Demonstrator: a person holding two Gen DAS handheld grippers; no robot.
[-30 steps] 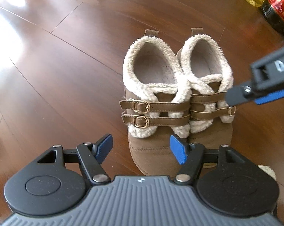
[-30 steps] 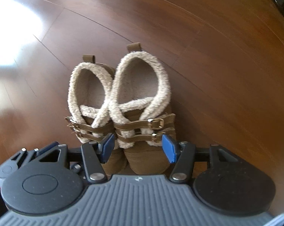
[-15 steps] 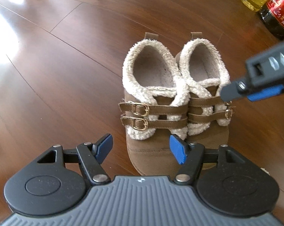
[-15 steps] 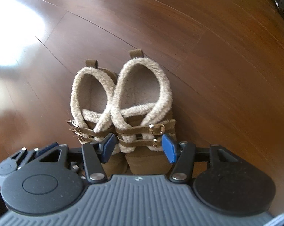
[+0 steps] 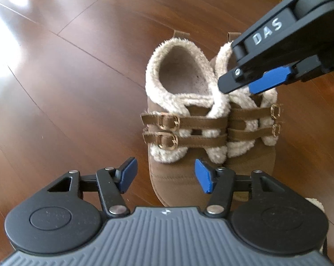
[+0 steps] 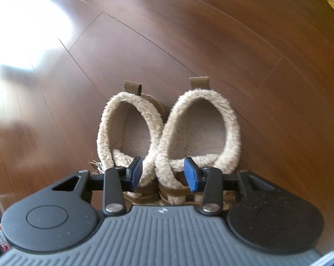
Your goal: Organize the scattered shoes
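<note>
2 shoes (image 6: 167,141) lie just beyond the parted right gripper (image 6: 163,173).

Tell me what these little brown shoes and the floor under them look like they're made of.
Shoes: brown matte uppers that look like suede or faux suede, with cream fleecy lining curling over the collars, smoother leather-like straps and gold metal-looking buckles. Floor: glossy dark wood or laminate planks, with visible seams and bright window glare.

Brown, cream-fleeced shoes (image 5: 189,122); blue jaws.
</note>
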